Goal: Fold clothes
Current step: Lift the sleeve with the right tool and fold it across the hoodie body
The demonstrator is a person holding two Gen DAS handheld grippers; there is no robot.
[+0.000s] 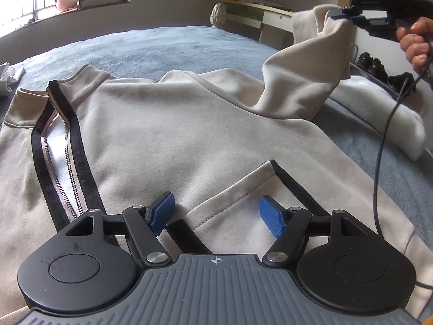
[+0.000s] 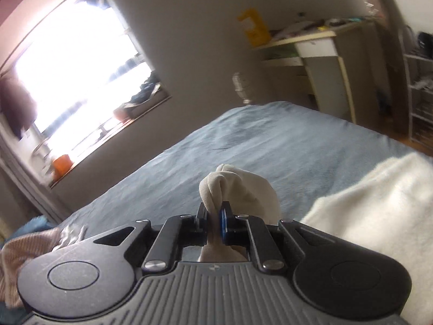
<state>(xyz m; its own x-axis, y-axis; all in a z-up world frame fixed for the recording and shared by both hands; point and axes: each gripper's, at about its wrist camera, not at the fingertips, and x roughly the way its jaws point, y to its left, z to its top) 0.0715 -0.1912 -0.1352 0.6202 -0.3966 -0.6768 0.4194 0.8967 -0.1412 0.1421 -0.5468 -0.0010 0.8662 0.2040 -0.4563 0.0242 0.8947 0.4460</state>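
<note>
**Sleeve pinched and lifted off the bed**

A beige fleece jacket [image 1: 167,124] lies spread flat on a blue bedspread [image 1: 151,51]. The cloth is soft and matt, with a short stand-up collar, a metal-toothed zip [image 1: 58,162] edged in black tape and standing part open, and a slanted pocket slit with stitched trim near the hem.

The left gripper [image 1: 216,215] hangs over the lower front of the jacket, its ribbed blue pads spread wide with nothing pressed between them; the pocket edge shows in the gap below.

The right gripper [image 2: 213,218] is clamped on the sleeve [image 1: 305,78], whose end bunches into a rounded knot above the narrow jaws. From the left wrist view the sleeve rises in a loose, creased cone from the shoulder up to that gripper, held by a hand [image 1: 414,43] at the frame's upper right, with a cable trailing down.

A white fluffy blanket [image 2: 379,203] lies at the bed's right edge, just beside the jacket. Beyond the collar the bedspread stretches bare to the far edge.
</note>
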